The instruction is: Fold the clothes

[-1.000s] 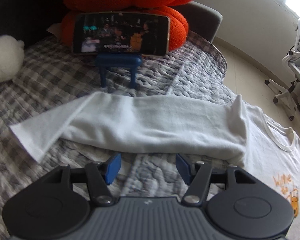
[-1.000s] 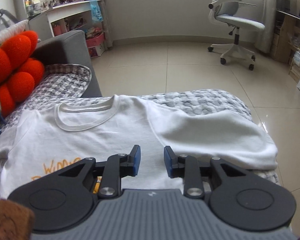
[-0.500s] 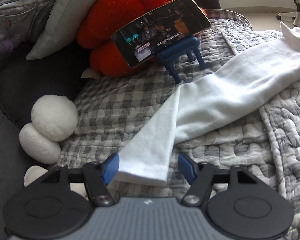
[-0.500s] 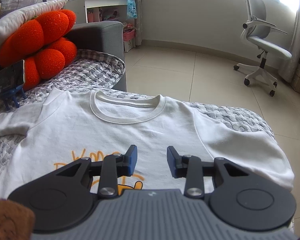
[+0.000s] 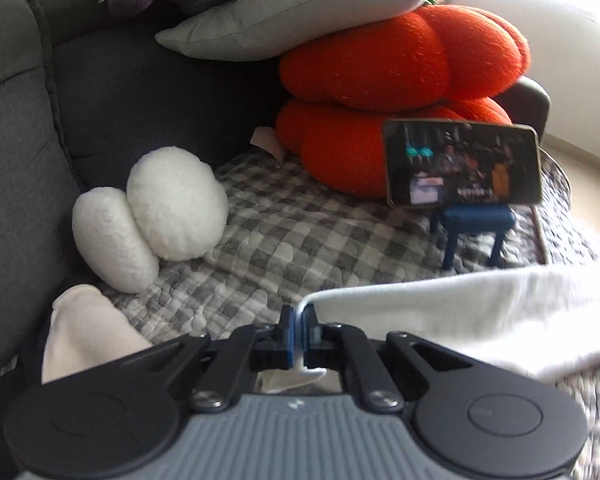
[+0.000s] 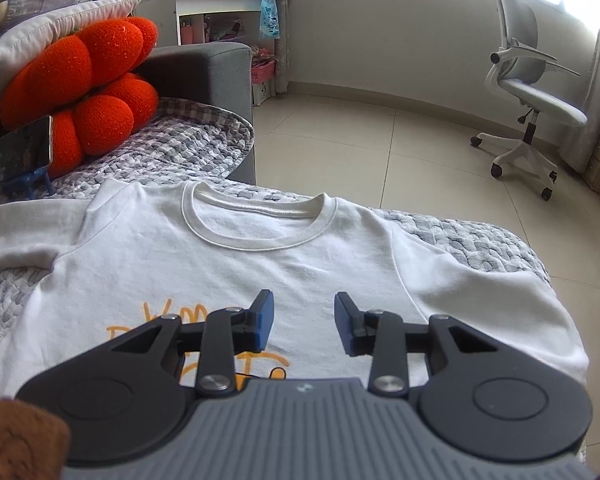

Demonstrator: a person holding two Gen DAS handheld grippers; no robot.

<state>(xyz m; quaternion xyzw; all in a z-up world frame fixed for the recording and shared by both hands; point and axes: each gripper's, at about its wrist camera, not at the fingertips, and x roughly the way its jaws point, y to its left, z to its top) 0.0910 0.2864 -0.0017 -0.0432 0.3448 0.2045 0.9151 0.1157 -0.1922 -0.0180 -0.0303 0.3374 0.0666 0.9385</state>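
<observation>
At far left, a dark grey sofa back (image 5: 16, 184) rises beside two round white plush cushions (image 5: 152, 216) on a grey checked quilt (image 5: 284, 240). Next comes an orange lumpy cushion (image 5: 384, 80) with a phone (image 5: 462, 168) propped before it on a small blue stand (image 5: 474, 224). The left gripper (image 5: 299, 334) has its blue pads pressed together on the cuff of a white sleeve (image 5: 460, 320), which trails off to the right over the quilt. The white sweatshirt (image 6: 260, 272) lies flat on the quilt, collar away, orange lettering near. Above its chest the right gripper (image 6: 304, 326) hangs with fingers spread wide, holding nothing. At far right, a grey office chair (image 6: 532, 92) stands on the tiled floor (image 6: 380, 144).
</observation>
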